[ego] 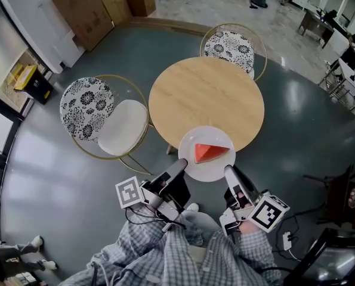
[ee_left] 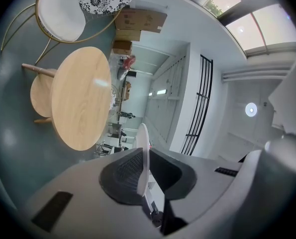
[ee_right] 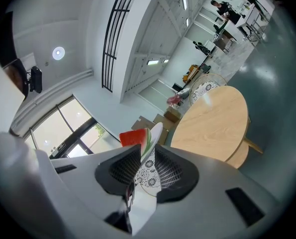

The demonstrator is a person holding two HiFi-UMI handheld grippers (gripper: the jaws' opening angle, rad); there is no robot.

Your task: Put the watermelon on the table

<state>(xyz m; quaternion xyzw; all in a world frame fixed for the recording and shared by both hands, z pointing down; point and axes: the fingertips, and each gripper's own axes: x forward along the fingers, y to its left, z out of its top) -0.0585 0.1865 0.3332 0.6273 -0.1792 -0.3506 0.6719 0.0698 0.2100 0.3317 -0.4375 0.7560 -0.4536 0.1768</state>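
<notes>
Left gripper (ego: 180, 164), right gripper (ego: 229, 171): each clamped on an opposite rim of the plate (ego: 207, 173).
Watermelon (ego: 210, 152): wedge lying loose on the plate between the grippers; probably wet and soft, so it may slide if tilted.
Table (ego: 207, 94): just ahead, top bare.
Chairs (ego: 123, 127): beside and beyond.

Open-plan office, lounge corner. Desks (ego: 318, 21) with people at them, upper right. Cardboard boxes (ego: 85, 11) against the wall, upper left. Round wooden table (ego: 206, 94), patterned chairs (ego: 99, 115), polished floor (ego: 52, 177).
</notes>
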